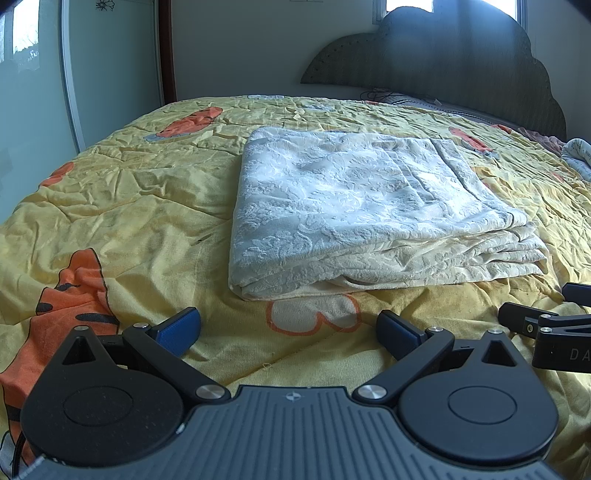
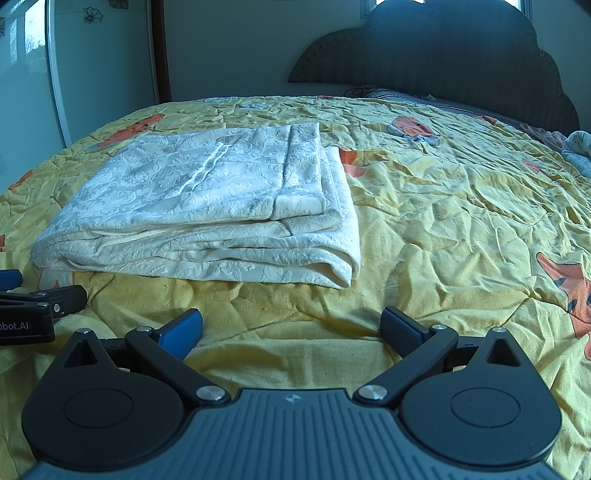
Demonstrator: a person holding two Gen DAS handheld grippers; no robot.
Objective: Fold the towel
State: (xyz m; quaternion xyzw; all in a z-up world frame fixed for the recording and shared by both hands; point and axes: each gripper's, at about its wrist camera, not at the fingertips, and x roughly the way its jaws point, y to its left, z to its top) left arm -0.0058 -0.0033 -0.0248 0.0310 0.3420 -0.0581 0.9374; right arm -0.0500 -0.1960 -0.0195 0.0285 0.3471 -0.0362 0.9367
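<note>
Nearest, the left gripper (image 1: 288,328) and right gripper (image 2: 291,328) hover low over the yellow bedspread (image 2: 443,206), fingers spread wide and empty. Just beyond them lies the towel (image 1: 354,206), already folded into a thick stack. A careless grab at its loose near edge would likely peel layers apart.

A wide bed under a wrinkled yellow quilt with orange cartoon prints (image 1: 155,192) is filling the room, a dark scalloped padded headboard (image 1: 461,62) is standing against the pale wall (image 1: 240,48), and daylight is coming through a high window (image 1: 410,4).
</note>
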